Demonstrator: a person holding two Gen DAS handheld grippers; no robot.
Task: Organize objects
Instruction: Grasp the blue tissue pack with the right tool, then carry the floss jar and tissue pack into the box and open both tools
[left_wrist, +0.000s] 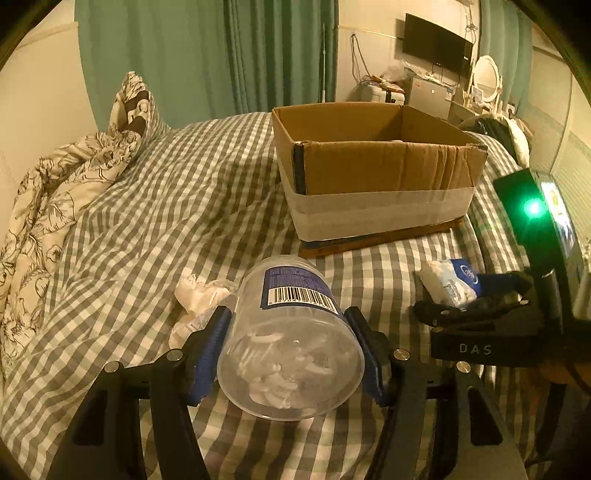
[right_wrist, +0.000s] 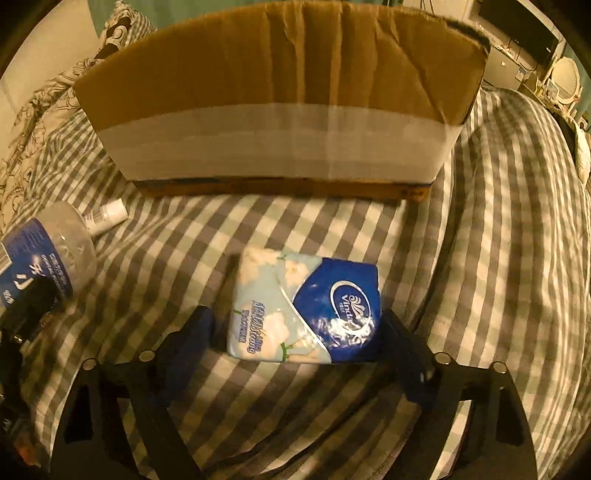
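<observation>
On checked bedding (left_wrist: 155, 206), clear ribbed jar (left_wrist: 291, 343), creased cardboard box (left_wrist: 376, 166).

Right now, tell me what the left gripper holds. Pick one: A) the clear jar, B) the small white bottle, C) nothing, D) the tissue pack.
A: in the left wrist view both fingers of the left gripper press the sides of the clear jar, while the tissue pack sits between the right gripper's fingers.

My left black two-finger gripper (left_wrist: 290, 354) is clamping its blue pads inward; my right black gripper (right_wrist: 303, 332) is pressing its fingers together.
</observation>
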